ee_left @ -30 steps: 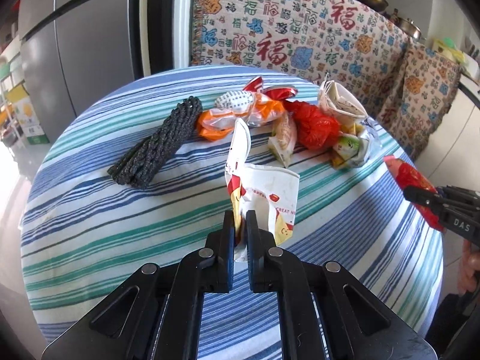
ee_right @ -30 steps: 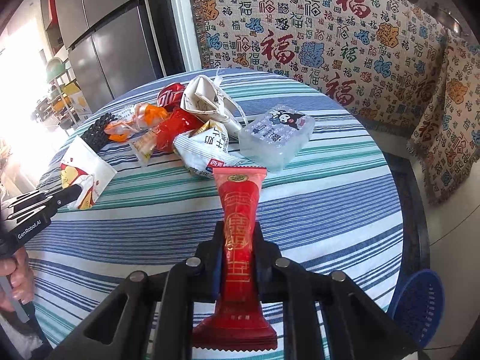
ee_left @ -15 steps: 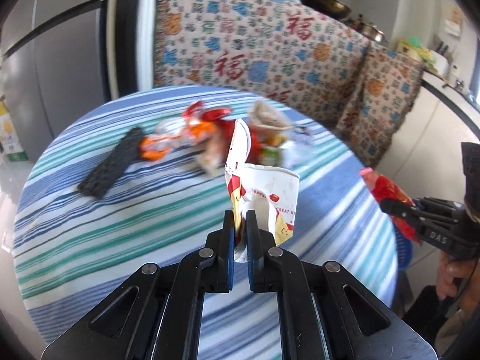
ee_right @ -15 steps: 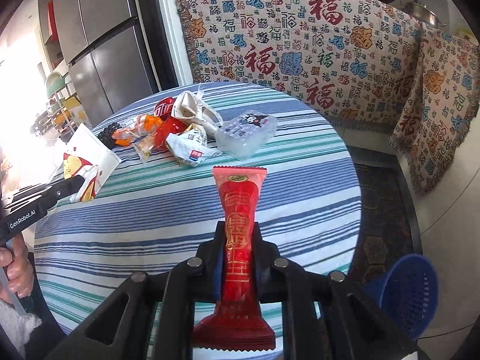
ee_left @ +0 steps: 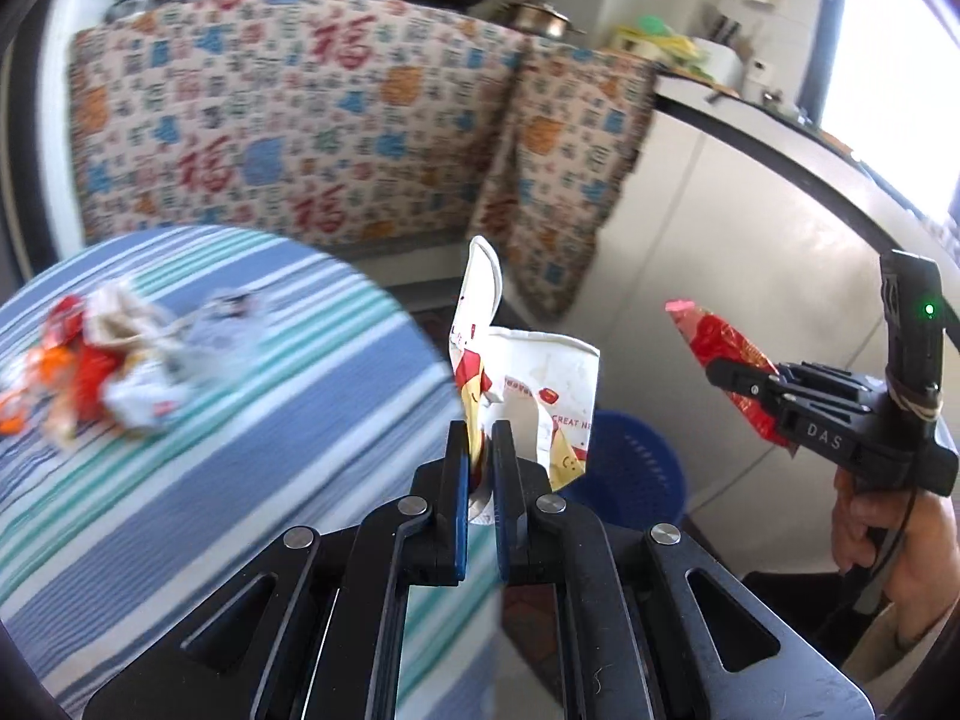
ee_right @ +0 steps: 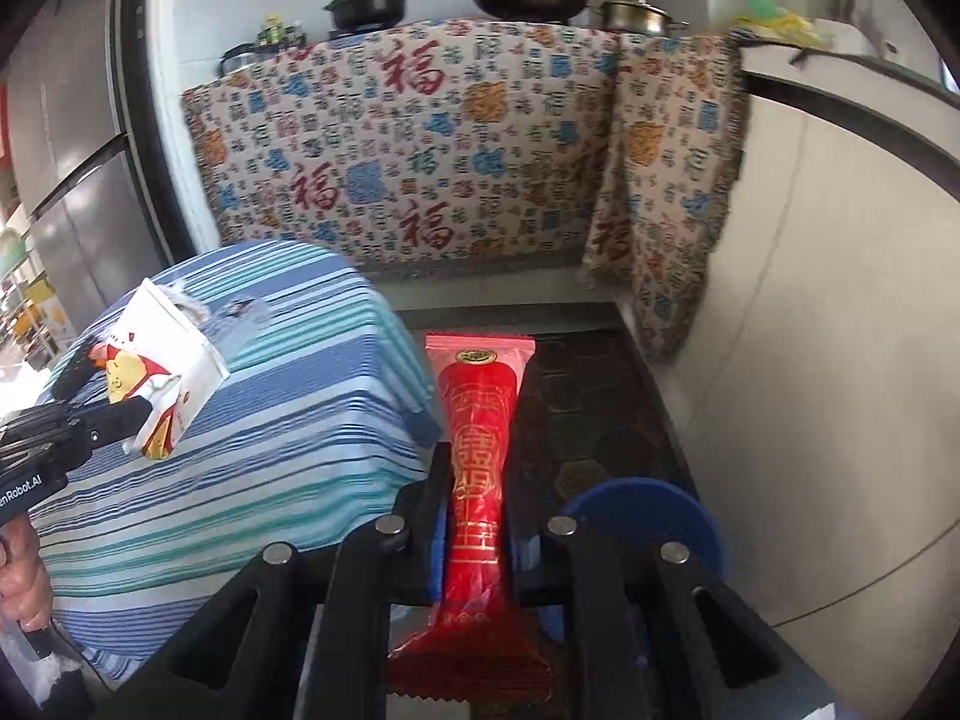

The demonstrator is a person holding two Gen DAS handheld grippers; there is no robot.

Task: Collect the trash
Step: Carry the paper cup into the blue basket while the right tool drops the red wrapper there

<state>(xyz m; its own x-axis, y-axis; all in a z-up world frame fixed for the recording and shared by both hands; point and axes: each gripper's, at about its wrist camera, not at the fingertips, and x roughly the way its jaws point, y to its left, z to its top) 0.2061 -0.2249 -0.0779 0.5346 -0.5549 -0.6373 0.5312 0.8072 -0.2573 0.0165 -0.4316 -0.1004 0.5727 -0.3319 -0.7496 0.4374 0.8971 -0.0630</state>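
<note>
Clamping white wrapper (ee_left: 528, 384) and red wrapper (ee_right: 477, 456) in both tongs.

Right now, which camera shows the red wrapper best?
The right wrist view: the red wrapper runs full length between the right gripper fingers, print readable. The left wrist view shows it small, sideways, partly hidden by that gripper.

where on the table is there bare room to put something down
The near and right part of the striped table, from the trash pile to the rim nearest the blue bin, is bare cloth. The far left is crowded with wrappers.
</note>
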